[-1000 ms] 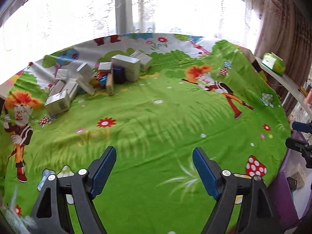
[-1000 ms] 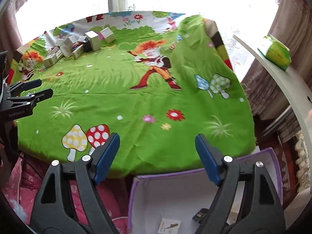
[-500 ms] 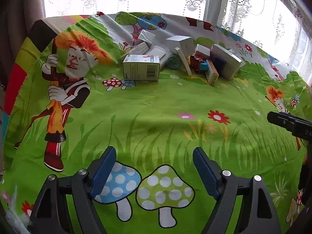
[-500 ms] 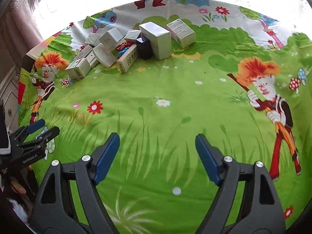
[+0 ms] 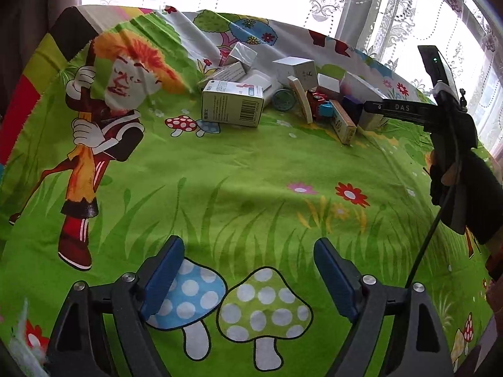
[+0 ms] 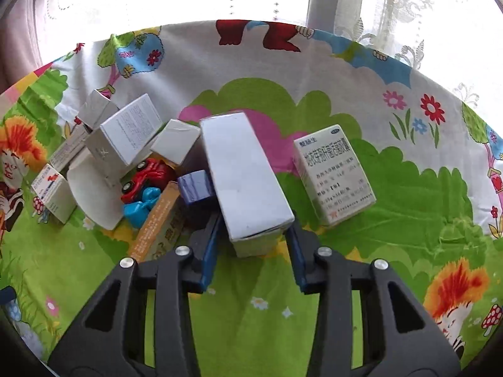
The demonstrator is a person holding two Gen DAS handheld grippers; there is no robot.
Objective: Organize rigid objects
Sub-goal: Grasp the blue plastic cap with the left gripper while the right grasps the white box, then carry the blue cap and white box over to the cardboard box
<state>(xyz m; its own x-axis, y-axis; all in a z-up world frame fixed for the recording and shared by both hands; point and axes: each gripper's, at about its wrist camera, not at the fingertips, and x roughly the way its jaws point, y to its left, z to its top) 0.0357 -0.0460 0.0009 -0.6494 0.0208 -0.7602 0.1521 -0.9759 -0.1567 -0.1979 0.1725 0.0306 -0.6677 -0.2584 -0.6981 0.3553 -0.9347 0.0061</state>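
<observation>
A bench under a cartoon-printed green cloth (image 5: 251, 172); on it lie clustered cartons (image 6: 248, 182), a red toy car (image 6: 146, 177), a round tin (image 5: 284, 100).
</observation>
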